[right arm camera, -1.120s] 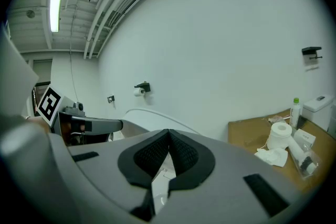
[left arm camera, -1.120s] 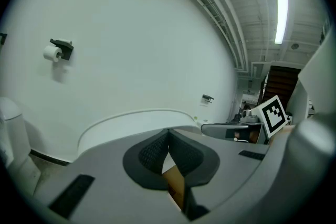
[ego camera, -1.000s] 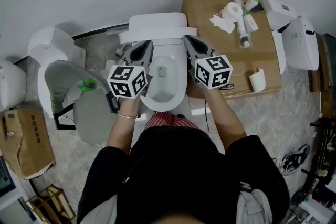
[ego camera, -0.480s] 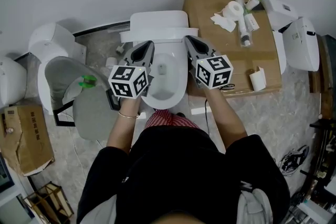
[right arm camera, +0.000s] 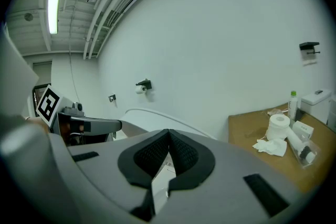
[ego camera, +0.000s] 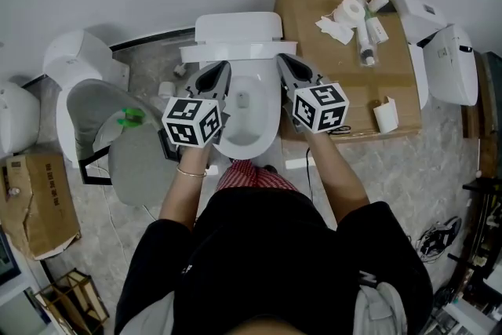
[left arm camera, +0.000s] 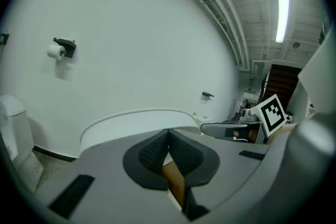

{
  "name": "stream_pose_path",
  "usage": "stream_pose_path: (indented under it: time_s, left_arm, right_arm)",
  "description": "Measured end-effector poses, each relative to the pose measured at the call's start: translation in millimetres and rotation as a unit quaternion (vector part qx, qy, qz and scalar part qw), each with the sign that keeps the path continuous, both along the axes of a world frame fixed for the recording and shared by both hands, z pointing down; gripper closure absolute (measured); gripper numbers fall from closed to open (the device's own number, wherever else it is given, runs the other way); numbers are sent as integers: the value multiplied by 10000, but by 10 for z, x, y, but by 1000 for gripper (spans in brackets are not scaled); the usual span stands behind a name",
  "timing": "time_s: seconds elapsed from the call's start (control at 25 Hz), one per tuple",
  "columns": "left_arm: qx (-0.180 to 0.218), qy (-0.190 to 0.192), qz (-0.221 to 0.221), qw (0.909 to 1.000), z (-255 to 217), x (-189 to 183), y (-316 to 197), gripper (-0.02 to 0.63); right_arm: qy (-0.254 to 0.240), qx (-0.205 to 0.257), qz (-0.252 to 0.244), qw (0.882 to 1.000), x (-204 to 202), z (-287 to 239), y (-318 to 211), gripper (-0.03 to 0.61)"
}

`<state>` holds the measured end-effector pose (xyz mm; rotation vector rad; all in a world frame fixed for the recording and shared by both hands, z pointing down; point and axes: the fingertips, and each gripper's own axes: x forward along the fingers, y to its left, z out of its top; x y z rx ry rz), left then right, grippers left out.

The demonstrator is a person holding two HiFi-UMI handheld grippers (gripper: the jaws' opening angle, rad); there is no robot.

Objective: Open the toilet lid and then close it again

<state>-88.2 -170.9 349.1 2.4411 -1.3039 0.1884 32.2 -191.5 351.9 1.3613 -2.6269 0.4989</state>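
A white toilet point(ego camera: 243, 114) stands in the middle of the head view, with its tank point(ego camera: 235, 29) against the wall. Its lid point(ego camera: 252, 94) appears to lie down flat, with a small grey mark on it. My left gripper point(ego camera: 218, 68) hovers over the lid's left rear edge and my right gripper point(ego camera: 282, 60) over its right rear edge, both pointing at the tank. The left gripper point(left arm camera: 168, 132) is shut with its pads touching and nothing between them. The right gripper point(right arm camera: 169, 132) is shut the same way. Beyond the jaws a white curved rim point(left arm camera: 136, 115) shows.
A cardboard box point(ego camera: 345, 82) right of the toilet carries a paper roll point(ego camera: 349, 14), tissue and bottles. Another toilet point(ego camera: 78, 67) with a grey seat point(ego camera: 129, 169) stands on the left. White ceramic parts point(ego camera: 451, 63) lie far right, a carton point(ego camera: 35, 200) far left.
Both grippers stay shut and hold nearly the same place over the toilet. The head view has drifted slightly, nothing else moved.
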Motion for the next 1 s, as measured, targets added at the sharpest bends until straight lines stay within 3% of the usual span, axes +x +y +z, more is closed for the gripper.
stream_pose_path:
  time_s: [1.0]
  left_arm:
    - [45,-29,142,9999,22,120,277,609]
  right_arm:
    - [130,-27,-117,9998,-8,136,244,558]
